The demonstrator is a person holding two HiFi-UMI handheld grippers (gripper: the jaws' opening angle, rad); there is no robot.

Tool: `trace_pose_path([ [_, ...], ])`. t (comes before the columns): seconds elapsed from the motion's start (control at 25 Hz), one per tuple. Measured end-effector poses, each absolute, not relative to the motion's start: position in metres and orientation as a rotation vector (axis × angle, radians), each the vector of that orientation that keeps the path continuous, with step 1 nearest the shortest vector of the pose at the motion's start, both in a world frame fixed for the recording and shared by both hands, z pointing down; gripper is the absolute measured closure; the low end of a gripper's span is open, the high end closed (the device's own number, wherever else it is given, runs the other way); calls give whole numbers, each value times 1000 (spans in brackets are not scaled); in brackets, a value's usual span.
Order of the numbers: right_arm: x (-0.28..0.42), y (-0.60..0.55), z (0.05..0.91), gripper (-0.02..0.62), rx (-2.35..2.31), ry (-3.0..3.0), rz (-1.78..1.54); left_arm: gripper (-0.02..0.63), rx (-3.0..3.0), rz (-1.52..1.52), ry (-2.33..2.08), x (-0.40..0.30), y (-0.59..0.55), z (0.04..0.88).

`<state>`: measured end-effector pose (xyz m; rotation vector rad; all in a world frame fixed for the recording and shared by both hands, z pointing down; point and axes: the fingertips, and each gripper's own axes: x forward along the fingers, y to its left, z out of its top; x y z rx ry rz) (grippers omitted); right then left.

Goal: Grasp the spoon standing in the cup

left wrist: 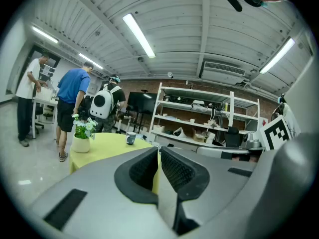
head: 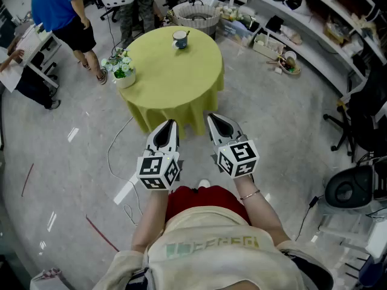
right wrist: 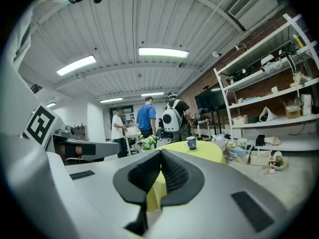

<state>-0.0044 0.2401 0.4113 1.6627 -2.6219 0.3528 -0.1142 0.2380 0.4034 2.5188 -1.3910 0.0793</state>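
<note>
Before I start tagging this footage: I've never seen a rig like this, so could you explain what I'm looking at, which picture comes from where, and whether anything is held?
No robot here: a person holds a gripper in each hand, the left gripper and the right gripper. The marker cubes are part of them. The head view looks down from the person's head; the other two views ride on the grippers, looking along their fingers. Ahead stands a round yellow table with a cup, a spoon standing in it, and a potted plant. Both pairs of fingers are closed and hold nothing.
</note>
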Motion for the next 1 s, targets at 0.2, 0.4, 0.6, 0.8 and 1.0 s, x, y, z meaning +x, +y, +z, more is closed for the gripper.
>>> trace_pose_path([
  [0.2,0,241,412,557,1632,-2651,362,566,2506,79,-1409,-109,241,407],
  [0.4,2,239,413,557,1604,-2671,343,566,2492,70,-1439,-109,237,408],
  [0.6,11,232,416,557,1615,-2654,344,566,2492,67,-1445,-103,227,408],
  [0.8,15,217,417,557,1635,-2601,291,566,2497,80,-1435,-99,211,412],
  [1.0,23,193,420,557,1656,-2592,296,566,2505,93,-1422,-93,186,417],
])
